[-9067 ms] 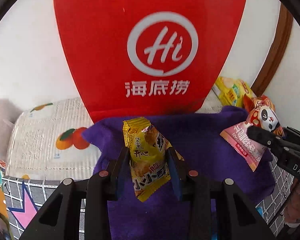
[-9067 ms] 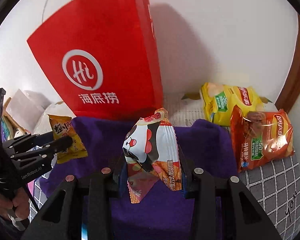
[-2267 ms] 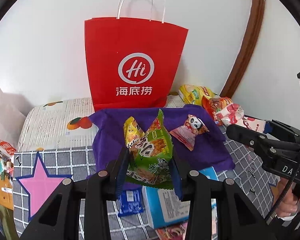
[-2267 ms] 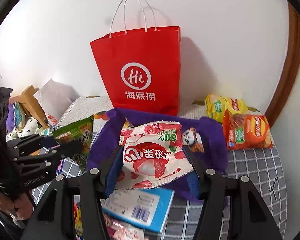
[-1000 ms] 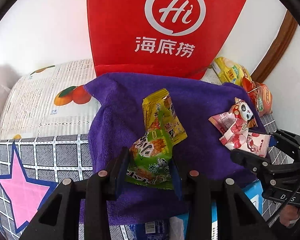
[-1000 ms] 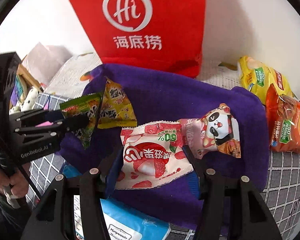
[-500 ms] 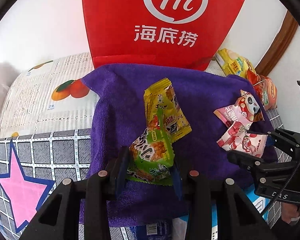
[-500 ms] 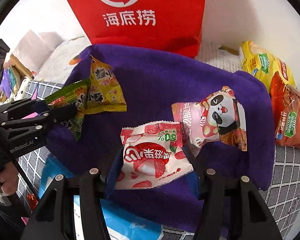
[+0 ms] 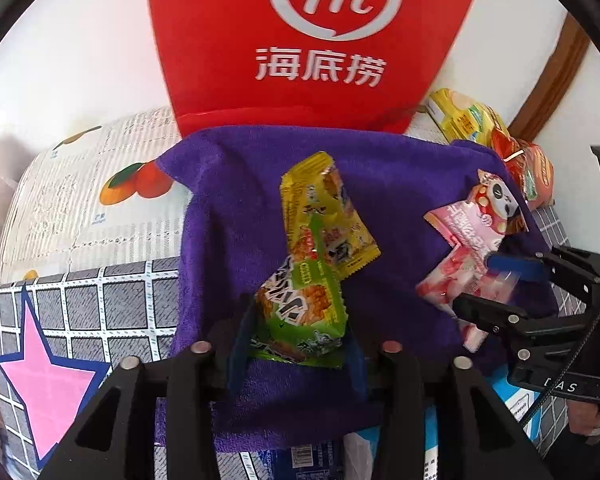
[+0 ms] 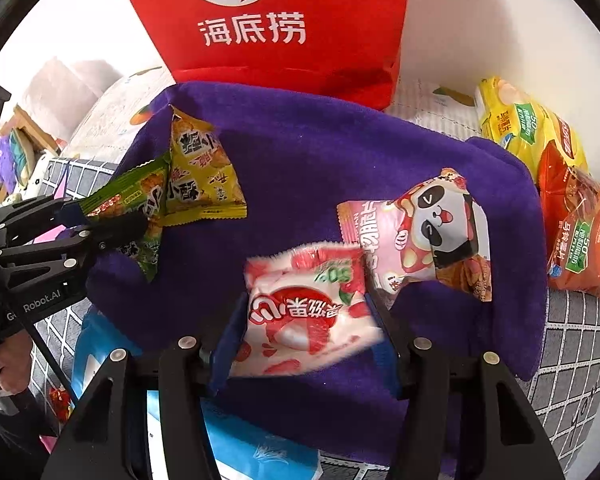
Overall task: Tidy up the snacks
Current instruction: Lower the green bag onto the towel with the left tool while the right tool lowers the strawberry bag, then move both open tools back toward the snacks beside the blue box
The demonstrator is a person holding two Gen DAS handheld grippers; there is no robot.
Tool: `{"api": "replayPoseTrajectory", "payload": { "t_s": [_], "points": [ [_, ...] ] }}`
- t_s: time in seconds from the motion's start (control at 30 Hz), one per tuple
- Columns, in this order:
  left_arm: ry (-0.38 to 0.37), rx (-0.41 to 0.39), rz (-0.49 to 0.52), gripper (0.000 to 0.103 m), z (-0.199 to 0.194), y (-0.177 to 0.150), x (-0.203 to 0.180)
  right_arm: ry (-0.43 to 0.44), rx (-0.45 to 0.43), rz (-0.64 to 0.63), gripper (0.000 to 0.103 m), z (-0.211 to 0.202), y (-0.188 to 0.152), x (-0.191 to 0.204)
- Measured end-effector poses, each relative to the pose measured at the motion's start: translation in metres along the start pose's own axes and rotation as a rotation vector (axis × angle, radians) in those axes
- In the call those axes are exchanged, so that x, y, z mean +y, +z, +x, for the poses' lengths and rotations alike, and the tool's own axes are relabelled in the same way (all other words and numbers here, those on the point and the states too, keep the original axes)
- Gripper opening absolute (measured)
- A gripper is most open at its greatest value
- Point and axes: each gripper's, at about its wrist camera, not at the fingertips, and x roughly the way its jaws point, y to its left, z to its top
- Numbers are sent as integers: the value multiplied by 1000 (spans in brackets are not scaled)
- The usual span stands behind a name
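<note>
My left gripper [image 9: 296, 356] holds a green snack packet [image 9: 300, 312] low over the purple cloth [image 9: 236, 216], its tip overlapping a yellow packet [image 9: 324, 208] that lies on the cloth. My right gripper [image 10: 304, 340] has its jaws spread around a pink-and-white strawberry packet [image 10: 304, 320], which looks blurred and loose between them. A pink panda packet [image 10: 424, 232] lies on the cloth just right of it. The right gripper shows in the left wrist view [image 9: 496, 284], the left gripper in the right wrist view [image 10: 104, 220].
A red paper bag [image 9: 312, 40] stands behind the cloth against the wall. Yellow [image 10: 516, 128] and orange chip bags [image 10: 580, 240] lie at the right. A blue-and-white pack [image 10: 252, 448] lies at the cloth's near edge. A fruit-print box [image 9: 84, 200] sits to the left.
Both grippers have come down closer to the cloth. The right gripper's jaws have spread and the strawberry packet has shifted and tilted between them. The left still grips the green packet.
</note>
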Motion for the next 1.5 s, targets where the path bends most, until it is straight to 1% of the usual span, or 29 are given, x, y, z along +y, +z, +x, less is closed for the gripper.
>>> {"api": "replayPoseTrajectory", "payload": {
  "t_s": [0.03, 0.07, 0.1, 0.13, 0.17, 0.33, 0.5, 0.53, 0.57, 0.6, 0.8, 0.87, 0.93, 1.0, 1.17, 1.3, 1.37, 1.43, 1.5],
  "points": [
    [2, 1, 5, 52, 0, 0, -2, 1, -1, -1, 62, 0, 0, 0],
    [4, -2, 8, 57, -1, 1, -3, 2, -3, -2, 67, -1, 0, 0],
    [6, -7, 11, 59, -2, 1, -5, 2, -8, -1, 72, -2, 0, 0],
    [3, -12, 16, 65, -3, 2, -7, 4, -14, -2, 73, -3, 1, -1],
    [-2, -19, 19, 68, -6, 2, -8, 7, -21, -1, 75, -5, 1, -1],
    [-13, -46, 11, 68, -19, 4, -9, 22, -80, 18, 76, -26, 2, -3],
    [-23, -74, -1, 68, -39, 6, -8, -42, -170, 10, 76, -59, 2, 6],
    [-29, -82, -5, 73, -44, 5, -7, -48, -185, 12, 76, -65, 1, 7],
    [-36, -88, -8, 82, -49, 5, -6, -51, -198, 19, 76, -70, -1, 9],
    [-43, -96, -9, 84, -54, 5, -7, -52, -204, 26, 76, -74, -4, 11],
    [-59, -128, 17, 85, -79, 1, -15, -66, -215, 43, 76, -97, -28, 16],
    [-58, -140, 17, 85, -87, 0, -18, -68, -239, 74, 76, -107, -38, 17],
    [-74, -169, 12, 85, -99, -4, -17, -50, -266, 114, 76, -118, -49, 17],
    [-90, -174, 6, 84, -112, -11, -13, -26, -263, 123, 76, -126, -57, 21],
    [-62, -181, -10, 83, -135, -37, 6, -37, -274, 89, 76, -140, -83, 45],
    [-44, -190, -37, 83, -150, -64, 27, 8, -261, 99, 76, -134, -110, 60],
    [-38, -191, -52, 82, -154, -79, 36, 13, -248, 105, 76, -127, -123, 67],
    [-42, -187, -69, 82, -157, -92, 44, -3, -216, 97, 74, -117, -139, 75],
    [-40, -189, -78, 81, -158, -106, 49, 1, -190, 110, 68, -111, -156, 78]
  ]
}}
